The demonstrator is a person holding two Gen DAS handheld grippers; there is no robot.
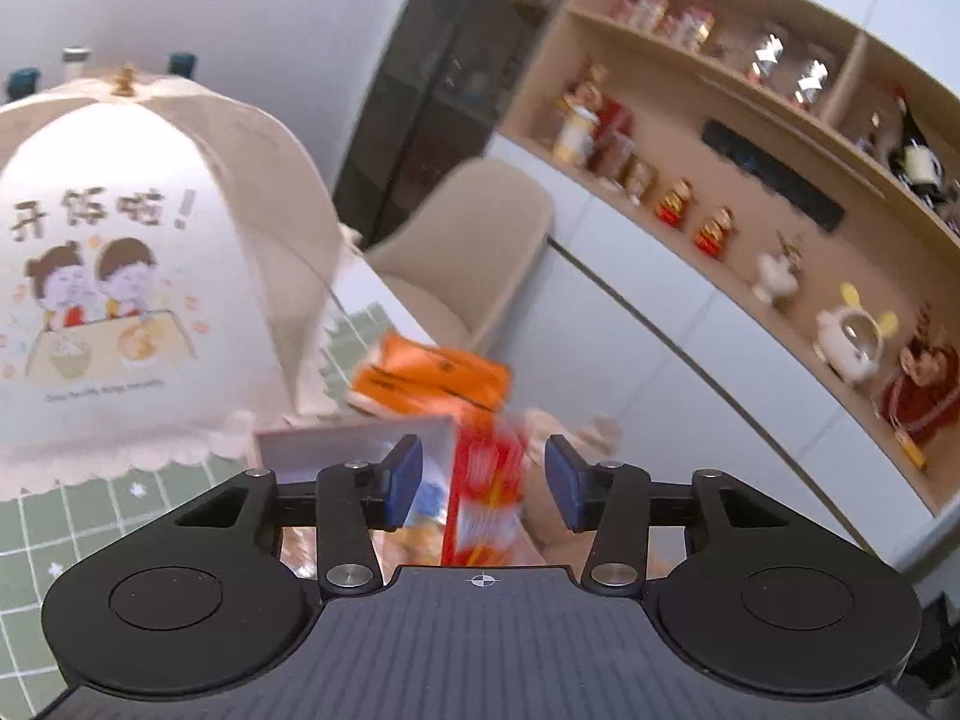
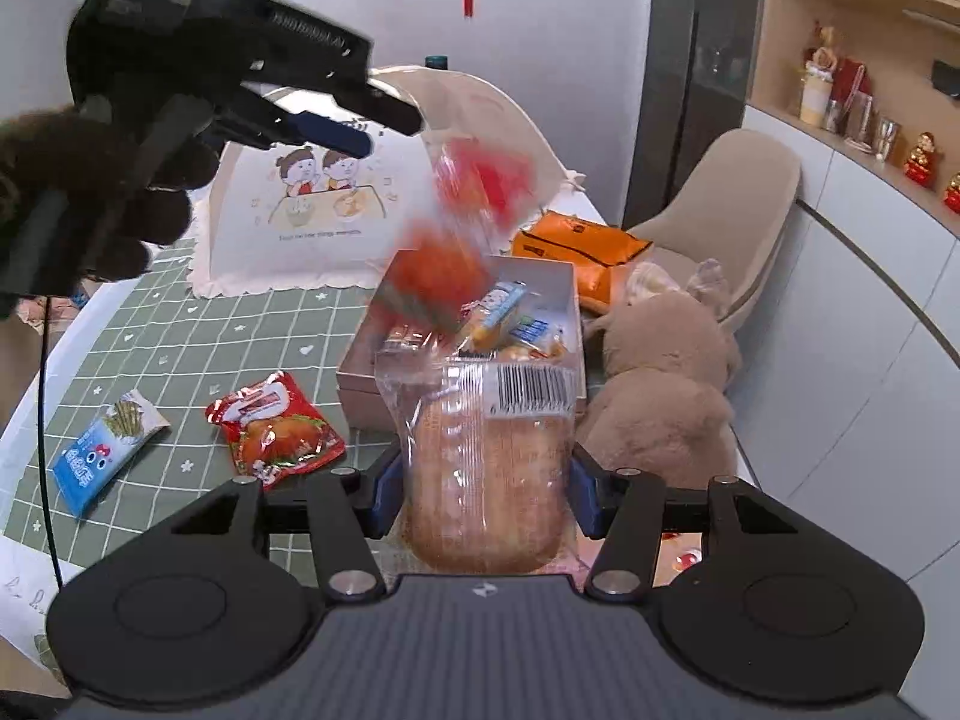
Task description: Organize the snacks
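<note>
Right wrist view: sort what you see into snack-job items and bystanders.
Job items: bread bag in the right hand-held gripper; box with snacks inside; blurred red packet falling below the open left hand-held gripper; chicken packet; blue packet; orange packs.

Bystanders: food cover; plush toy; chair; shelf ornaments.

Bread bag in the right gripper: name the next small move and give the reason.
Probably carry the bread bag forward over the box and lower it in. The right gripper holds it just short of the box, whose top is open with snacks already inside. The left gripper is open, a blurred red packet dropping between its fingers.
</note>
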